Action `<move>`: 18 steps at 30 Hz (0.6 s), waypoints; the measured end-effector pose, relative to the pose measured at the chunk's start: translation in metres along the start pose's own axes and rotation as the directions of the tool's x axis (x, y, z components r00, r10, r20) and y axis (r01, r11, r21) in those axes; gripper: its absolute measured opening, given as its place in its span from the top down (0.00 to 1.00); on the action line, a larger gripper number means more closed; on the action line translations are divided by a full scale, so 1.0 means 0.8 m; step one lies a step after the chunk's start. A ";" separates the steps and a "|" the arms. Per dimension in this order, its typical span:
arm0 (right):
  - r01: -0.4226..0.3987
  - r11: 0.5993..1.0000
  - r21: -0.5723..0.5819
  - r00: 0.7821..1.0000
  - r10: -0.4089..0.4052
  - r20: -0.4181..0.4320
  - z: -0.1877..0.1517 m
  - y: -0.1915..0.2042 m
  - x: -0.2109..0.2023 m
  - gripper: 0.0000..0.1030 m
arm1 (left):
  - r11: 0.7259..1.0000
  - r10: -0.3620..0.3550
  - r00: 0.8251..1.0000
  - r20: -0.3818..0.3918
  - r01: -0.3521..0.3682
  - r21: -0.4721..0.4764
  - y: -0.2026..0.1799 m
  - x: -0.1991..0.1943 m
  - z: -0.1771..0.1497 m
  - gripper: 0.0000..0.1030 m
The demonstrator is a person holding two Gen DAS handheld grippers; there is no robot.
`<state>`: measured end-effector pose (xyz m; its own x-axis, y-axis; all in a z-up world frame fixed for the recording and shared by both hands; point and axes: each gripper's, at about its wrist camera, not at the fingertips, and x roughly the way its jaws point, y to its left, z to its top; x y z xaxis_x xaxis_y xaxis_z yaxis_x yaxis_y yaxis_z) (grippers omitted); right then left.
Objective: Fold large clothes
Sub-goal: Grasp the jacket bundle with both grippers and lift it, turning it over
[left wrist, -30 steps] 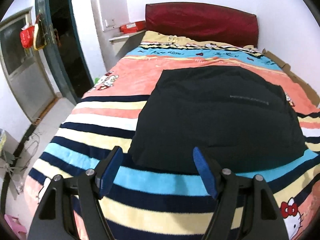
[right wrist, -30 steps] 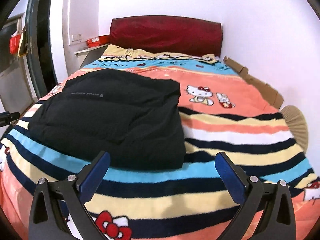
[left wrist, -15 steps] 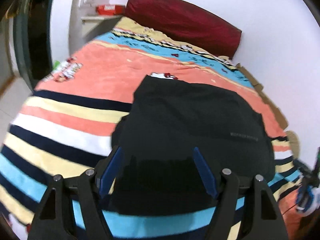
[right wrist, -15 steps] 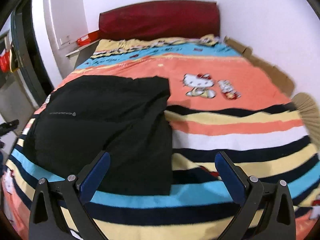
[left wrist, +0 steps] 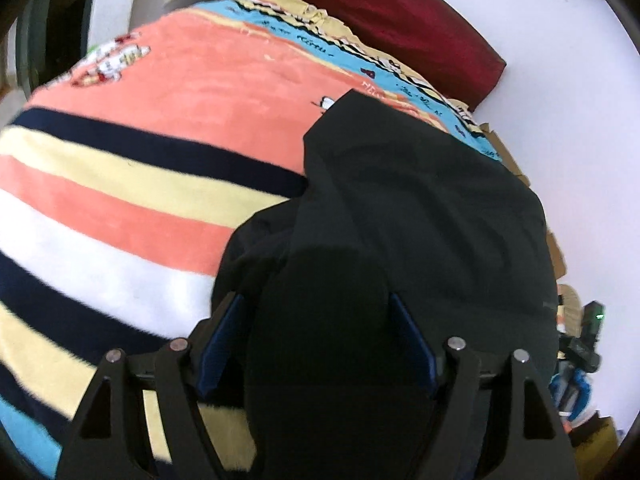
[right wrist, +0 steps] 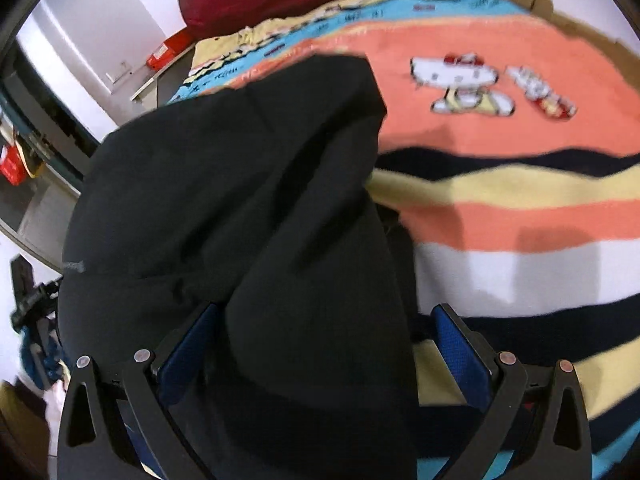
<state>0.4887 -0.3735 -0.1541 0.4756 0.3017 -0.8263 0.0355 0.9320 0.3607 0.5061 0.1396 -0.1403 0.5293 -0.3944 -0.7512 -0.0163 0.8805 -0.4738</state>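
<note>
- My left gripper (left wrist: 316, 336) stood with its blue pads (left wrist: 222, 338) spread apart; black cloth bulged up between them, filling the gap, yet I could not tell whether either pad pressed on it.
- My right gripper (right wrist: 326, 342) was likewise spread wide; its blue pad (right wrist: 460, 344) on the right side stood clear of the cloth over the striped cover, while the pad on the left lay just beside the dark fold or under its edge; which, I could not tell.
- The black garment (left wrist: 420, 208) lay on the bed, folded into a thick bundle; in the right wrist view (right wrist: 240, 184) it ran from my gripper toward the head of the bed, with a raised ridge down its right edge and a small pale print line near its left edge.
- Under it lay the striped blanket (left wrist: 140, 152), with bands of orange, yellow, white, navy and light blue; a cartoon cat figure (right wrist: 464, 84) showed on the orange field to the right of the garment, apart from it.
- Beyond the blanket stood the dark red headboard (left wrist: 400, 12) against the white wall (left wrist: 580, 100); a red box (right wrist: 166, 50) sat on a ledge beside the bed's head.
- The other handheld rig showed dimly at the edge of each view, too blurred to read.
</note>
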 end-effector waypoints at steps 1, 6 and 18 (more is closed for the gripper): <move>-0.021 1.000 0.018 1.000 0.022 -0.006 0.001 -0.004 0.007 0.01 | 1.000 -0.005 1.000 -0.006 0.005 -0.005 0.004 0.006 0.001 0.20; -0.158 0.981 0.110 0.983 0.167 -0.079 0.000 -0.024 0.045 0.01 | 0.997 -0.075 0.995 -0.066 0.073 -0.031 0.017 0.037 0.000 0.09; -0.278 0.954 0.109 0.957 0.285 -0.052 -0.008 -0.016 0.052 0.26 | 0.951 -0.306 0.951 -0.045 0.304 -0.050 -0.006 0.033 -0.027 0.36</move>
<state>0.5026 -0.3715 -0.1954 0.4200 0.5644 -0.7106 -0.0027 0.7838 0.6210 0.5016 0.1193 -0.1676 0.4700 -0.6564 -0.5901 0.1031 0.7048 -0.7018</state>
